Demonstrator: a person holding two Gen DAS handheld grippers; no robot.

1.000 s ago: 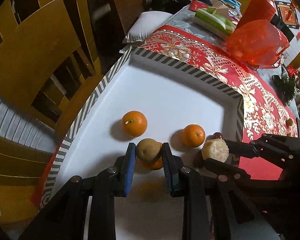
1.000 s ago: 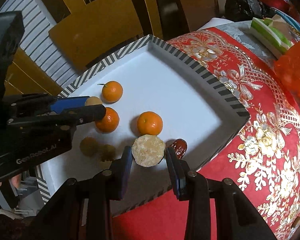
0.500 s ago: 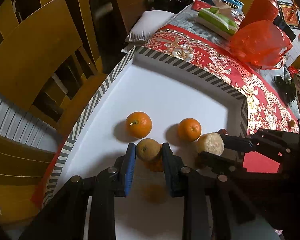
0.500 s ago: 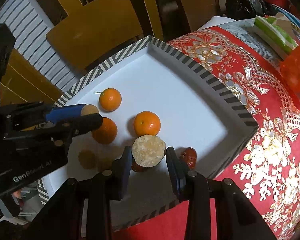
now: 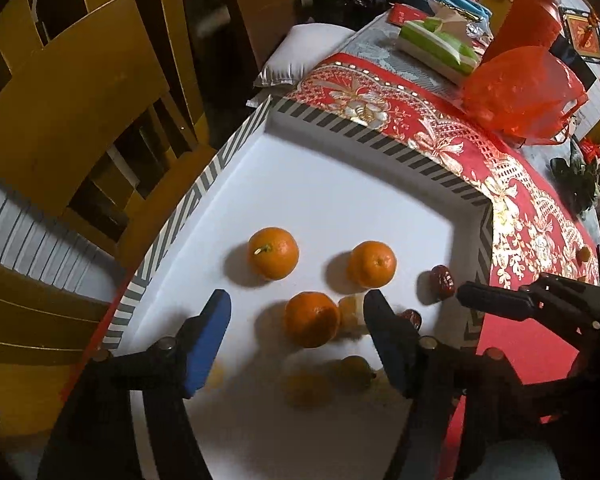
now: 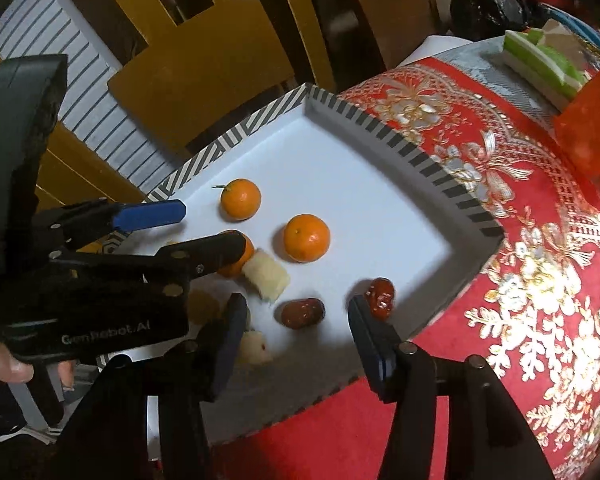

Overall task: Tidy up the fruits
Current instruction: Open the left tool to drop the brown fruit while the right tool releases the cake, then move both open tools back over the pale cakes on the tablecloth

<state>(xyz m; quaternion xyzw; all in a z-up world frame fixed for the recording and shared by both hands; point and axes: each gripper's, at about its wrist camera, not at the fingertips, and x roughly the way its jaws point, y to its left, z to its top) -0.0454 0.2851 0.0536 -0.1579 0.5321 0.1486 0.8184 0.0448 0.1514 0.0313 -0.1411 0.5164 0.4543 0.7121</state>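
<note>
Both fruits now released onto the tray [image 5: 380, 142]: left gripper [image 5: 298, 338] and right gripper [image 6: 296, 340] jaws wide, empty.

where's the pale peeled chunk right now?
Right wrist view: the pale peeled chunk lies on the white tray, touching the nearest orange at left centre, with a red date just in front.

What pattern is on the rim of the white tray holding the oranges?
Black-and-white diagonal stripes on the white tray's rim, clearest in the right wrist view.

Both wrist views look steeply down, close over shared white tray [image 5: 332, 184] [image 6: 340, 168].
</note>
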